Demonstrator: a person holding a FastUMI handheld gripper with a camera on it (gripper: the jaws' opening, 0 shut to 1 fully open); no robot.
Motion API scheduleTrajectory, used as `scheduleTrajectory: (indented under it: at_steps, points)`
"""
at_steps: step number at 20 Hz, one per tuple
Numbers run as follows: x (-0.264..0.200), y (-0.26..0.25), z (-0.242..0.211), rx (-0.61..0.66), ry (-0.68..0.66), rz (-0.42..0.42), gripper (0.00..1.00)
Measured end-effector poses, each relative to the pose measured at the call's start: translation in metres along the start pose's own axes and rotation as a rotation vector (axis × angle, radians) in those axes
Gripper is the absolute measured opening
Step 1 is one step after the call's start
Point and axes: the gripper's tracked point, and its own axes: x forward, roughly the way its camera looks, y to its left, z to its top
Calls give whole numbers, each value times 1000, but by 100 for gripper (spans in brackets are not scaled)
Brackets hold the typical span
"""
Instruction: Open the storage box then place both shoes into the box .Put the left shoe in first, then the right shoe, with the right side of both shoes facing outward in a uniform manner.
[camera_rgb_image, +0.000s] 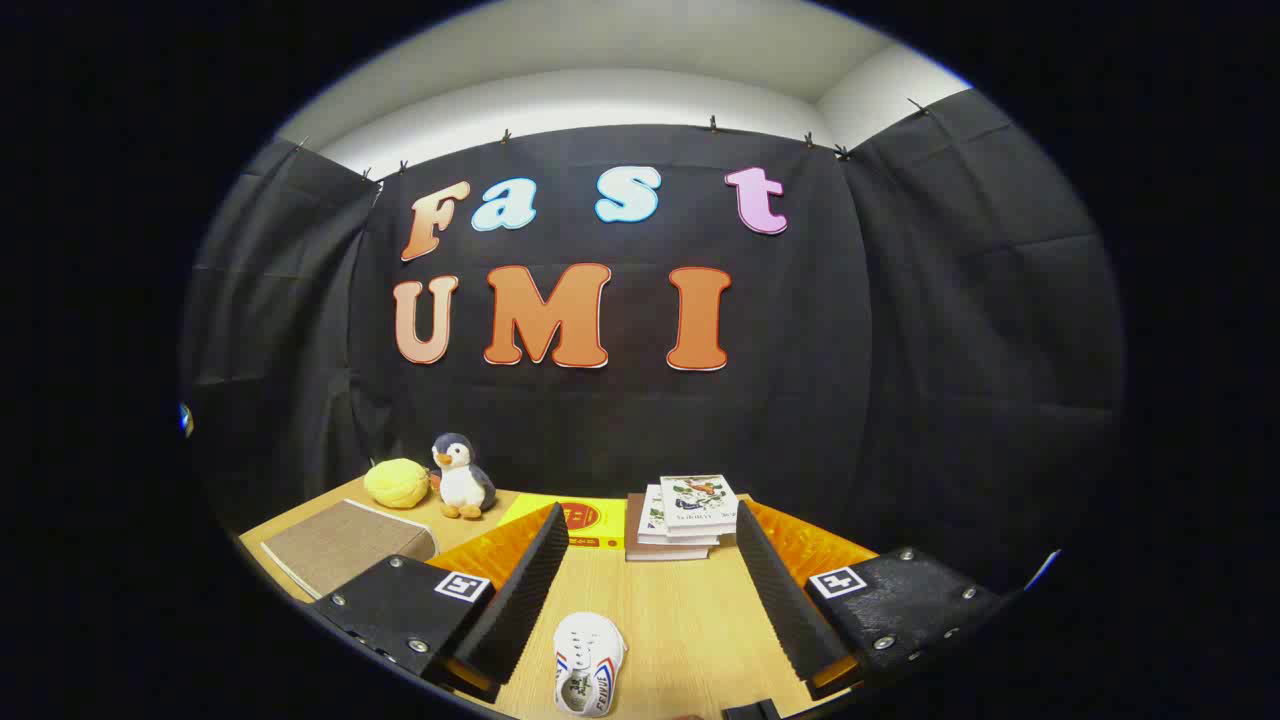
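Tongs (645, 610) spread wide, gripping nothing, hovering over the bench (690, 620). A white sneaker (588, 665) lies down low between the fingers, its long axis running roughly along them, toe probably pointing away. Storage box? Can't spot it from here.

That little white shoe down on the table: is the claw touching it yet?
Apart. In the gripper view the claw is open, and the white shoe lies on the table between its two fingers, with bare wood on both sides.
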Motion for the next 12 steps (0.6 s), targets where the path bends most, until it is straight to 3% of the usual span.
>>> scheduleTrajectory:
  at_steps: [12]
  points:
    - [2, -29, -10, 45, 16, -16, 100]
